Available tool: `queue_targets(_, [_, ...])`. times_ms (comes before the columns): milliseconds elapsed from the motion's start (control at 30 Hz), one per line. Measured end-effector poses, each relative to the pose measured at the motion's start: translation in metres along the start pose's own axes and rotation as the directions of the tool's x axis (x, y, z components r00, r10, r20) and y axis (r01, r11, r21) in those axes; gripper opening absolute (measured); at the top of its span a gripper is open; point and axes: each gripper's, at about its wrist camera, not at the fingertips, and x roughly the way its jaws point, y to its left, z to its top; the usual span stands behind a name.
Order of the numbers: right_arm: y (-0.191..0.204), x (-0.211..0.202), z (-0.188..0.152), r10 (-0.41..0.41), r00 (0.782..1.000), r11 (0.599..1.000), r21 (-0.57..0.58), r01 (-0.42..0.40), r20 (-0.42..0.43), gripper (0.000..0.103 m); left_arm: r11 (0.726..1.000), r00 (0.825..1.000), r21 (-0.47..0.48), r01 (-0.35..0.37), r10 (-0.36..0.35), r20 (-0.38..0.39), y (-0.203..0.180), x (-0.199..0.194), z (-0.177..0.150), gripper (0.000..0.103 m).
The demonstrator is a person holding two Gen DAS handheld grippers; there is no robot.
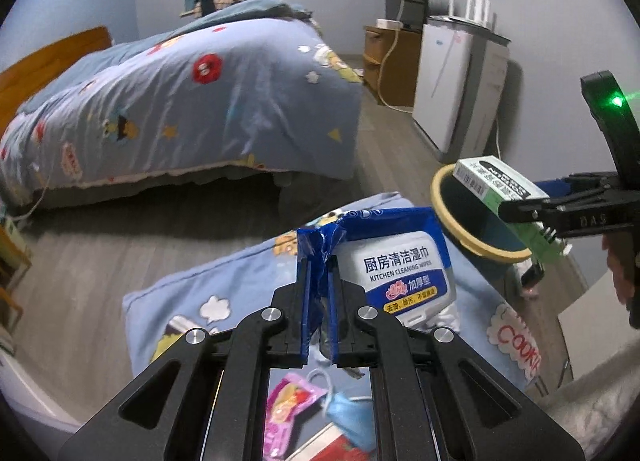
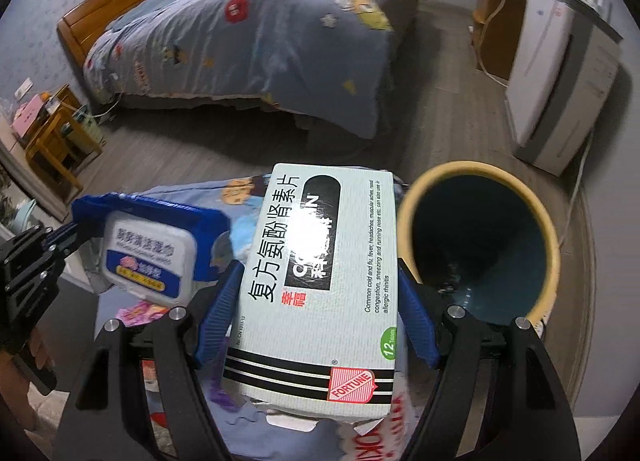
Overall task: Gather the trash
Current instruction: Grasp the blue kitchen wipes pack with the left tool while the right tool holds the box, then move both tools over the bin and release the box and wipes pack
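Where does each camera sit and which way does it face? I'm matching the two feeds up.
Left wrist: on the left gripper, looking along fingers clamped on the wipes pack; right gripper shows at right.
Right wrist: on the right gripper, fingers gripping the medicine box beside the bin.
Shared: wipes pack, box, bin, bed.

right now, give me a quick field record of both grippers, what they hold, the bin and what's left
left gripper: shut on the wipes pack by its blue edge
right gripper: shut on the medicine box
bin: yellow rim, dark inside, beside the box
left below: pink wrapper, blue face mask
surface: cartoon blanket
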Motion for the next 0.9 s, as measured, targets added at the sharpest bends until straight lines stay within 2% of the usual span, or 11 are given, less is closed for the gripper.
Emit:
queue_targets(167, [-0.033,0.007,0.0,-0.006,1.0,0.999,0.051,0.006,-0.003,0.073,0.999,1.0,-0.022,0.03,-0.03,-0.009,-0.02,0.013,0.005,0.008])
queue_targets(333, [-0.062,0.01,0.005,-0.056,0.998,0.998,0.041,0.056,0.006,0.073,0.998,0.998,-0.007,0.058,-0.059,-0.006,-0.045,0.025,0.011,0.008])
queue_targets(533, [-0.115,0.013,0.01,-0.181,0.983,0.982,0.066,0.178,0.034,0.073,0.993,0.993,-0.03,0.117,-0.118,-0.029,-0.079,0.053,0.025,0.008])
queue_targets(733, [-0.157,0.025,0.004,-0.235,0.972,0.968,0.086,0.234,0.0,0.073,0.99,0.988,0.001,0.144,-0.144,-0.055,-0.113,0.083,0.046,0.008])
queue_targets(900, [-0.189,0.038,0.0,-0.224,0.974,0.96,0.16,0.228,-0.045,0.073,0.989,0.986,0.048,0.139,-0.134,-0.097,-0.143,0.118,0.061,0.008])
